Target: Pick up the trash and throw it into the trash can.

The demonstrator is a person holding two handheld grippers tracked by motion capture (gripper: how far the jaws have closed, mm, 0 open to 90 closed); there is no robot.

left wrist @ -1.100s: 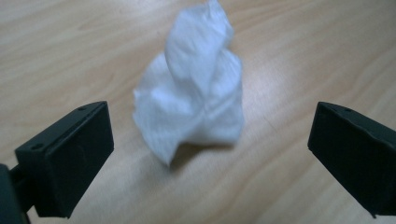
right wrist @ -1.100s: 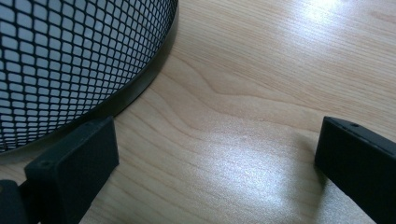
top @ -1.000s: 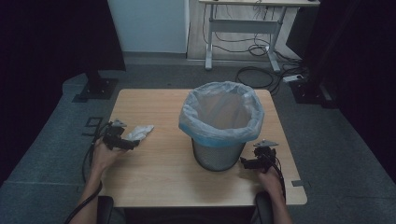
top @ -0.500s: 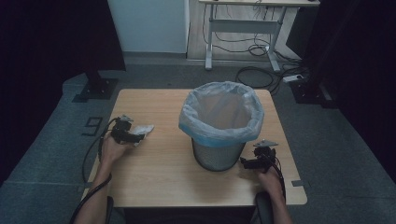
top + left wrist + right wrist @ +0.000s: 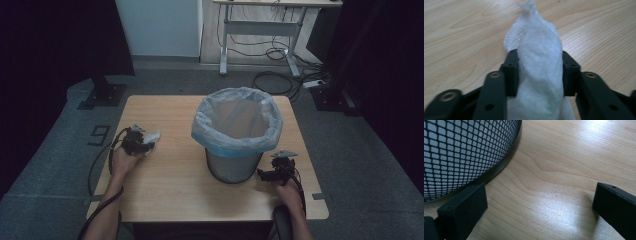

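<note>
Left tongs have advanced to the tissue at the bench's left side and just closed, now pinching it. Right tongs remain spread beside the bin.

You've got a mesh wastebasket standing right of centre on the wooden table, its pale blue liner bag folded over the rim. Beyond the table, a desk frame and loose cables on the floor.
</note>
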